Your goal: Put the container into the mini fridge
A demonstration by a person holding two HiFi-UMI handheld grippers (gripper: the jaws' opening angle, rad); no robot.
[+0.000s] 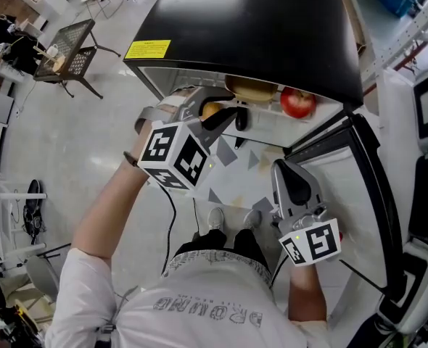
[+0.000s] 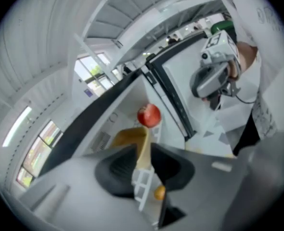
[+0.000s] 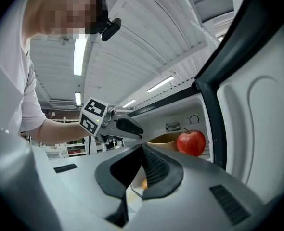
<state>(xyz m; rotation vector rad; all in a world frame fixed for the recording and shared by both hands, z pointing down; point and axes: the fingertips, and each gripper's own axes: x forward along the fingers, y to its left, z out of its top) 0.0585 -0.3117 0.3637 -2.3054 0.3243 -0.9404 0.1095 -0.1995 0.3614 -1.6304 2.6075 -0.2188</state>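
Observation:
The tan container (image 1: pixel 252 89) sits on the upper shelf inside the open black mini fridge (image 1: pixel 250 27), next to a red apple (image 1: pixel 297 103). My left gripper (image 1: pixel 239 114) is at the fridge mouth, just in front of the container. In the left gripper view its jaws (image 2: pixel 142 150) stand apart, and the container (image 2: pixel 127 137) shows through the gap beyond them, not pressed by the pads. My right gripper (image 1: pixel 281 167) hangs lower, by the open door, holding nothing. Its tips (image 3: pixel 142 148) meet in the right gripper view, which also shows the container (image 3: pixel 163 139).
An orange (image 1: pixel 210 109) lies on a lower white wire shelf. The fridge door (image 1: pixel 373 172) is swung open to the right. A small table (image 1: pixel 72 49) with chairs stands far left on the floor. My feet are in front of the fridge.

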